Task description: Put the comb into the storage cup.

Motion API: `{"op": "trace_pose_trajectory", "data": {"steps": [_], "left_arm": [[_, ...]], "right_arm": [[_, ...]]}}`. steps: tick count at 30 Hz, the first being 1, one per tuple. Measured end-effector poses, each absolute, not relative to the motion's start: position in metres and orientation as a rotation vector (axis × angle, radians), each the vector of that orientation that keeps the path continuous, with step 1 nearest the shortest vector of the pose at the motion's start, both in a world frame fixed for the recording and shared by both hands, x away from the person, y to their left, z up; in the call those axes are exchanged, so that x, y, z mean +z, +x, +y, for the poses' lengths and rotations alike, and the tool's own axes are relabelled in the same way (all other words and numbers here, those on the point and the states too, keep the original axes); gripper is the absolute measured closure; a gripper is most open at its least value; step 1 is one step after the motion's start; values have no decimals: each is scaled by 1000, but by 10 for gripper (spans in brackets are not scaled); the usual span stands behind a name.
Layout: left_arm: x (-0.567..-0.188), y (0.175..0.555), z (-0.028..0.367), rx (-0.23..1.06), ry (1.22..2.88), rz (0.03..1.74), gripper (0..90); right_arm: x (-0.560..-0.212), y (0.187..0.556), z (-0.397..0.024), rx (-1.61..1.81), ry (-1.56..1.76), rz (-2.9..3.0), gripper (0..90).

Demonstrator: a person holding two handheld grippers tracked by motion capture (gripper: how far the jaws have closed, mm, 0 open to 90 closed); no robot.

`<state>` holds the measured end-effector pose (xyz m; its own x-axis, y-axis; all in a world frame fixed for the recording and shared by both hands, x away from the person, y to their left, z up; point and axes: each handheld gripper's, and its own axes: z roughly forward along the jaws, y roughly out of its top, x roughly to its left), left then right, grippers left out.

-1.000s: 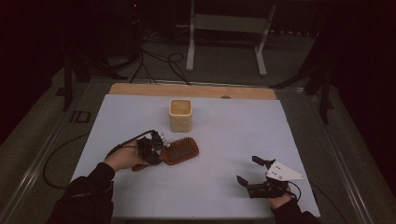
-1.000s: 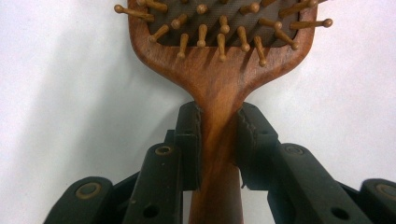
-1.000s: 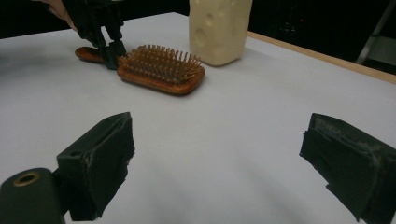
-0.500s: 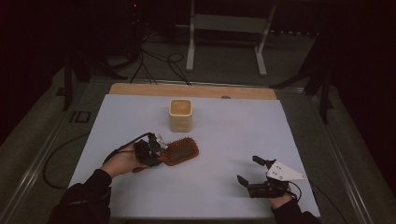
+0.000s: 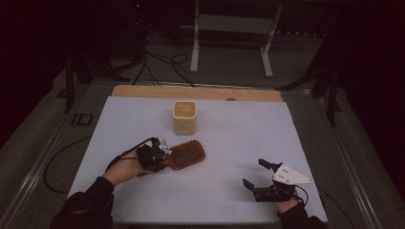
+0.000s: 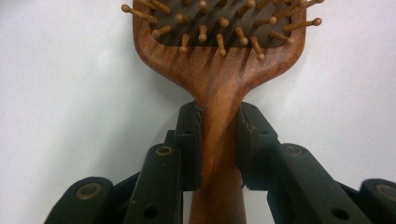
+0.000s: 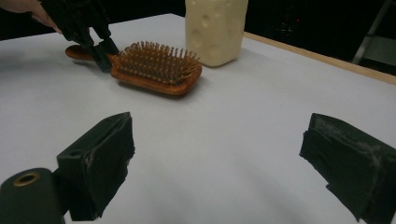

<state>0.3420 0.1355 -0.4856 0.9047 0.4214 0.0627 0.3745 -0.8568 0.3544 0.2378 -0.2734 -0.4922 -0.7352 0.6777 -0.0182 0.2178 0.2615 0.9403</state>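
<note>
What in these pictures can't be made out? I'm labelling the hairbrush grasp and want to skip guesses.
- Hairbrush: left gripper view, head tip cut off by the top edge; handle end hidden behind the jaws.
- Cup: right gripper view, rim cut off by the top edge; contents unseen.
- Left gripper: high view, pads too small and dark.

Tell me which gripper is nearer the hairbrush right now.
Left. The left gripper is clamped on the handle of the hairbrush. The right gripper sits open on the table, well apart toward the near right corner.
</note>
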Motion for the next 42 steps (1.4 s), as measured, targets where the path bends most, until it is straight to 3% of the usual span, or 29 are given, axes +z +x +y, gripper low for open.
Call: {"op": "trace_pose_trajectory", "data": {"steps": [31, 42], "left_arm": [[-463, 327, 107, 301, 2512, 567, 734], [-457, 325, 90, 338, 2349, 621, 734]], "right_arm": [[-490, 238, -276, 1481, 829, 2102, 85], [-491, 237, -274, 1481, 825, 2106, 85]]}}
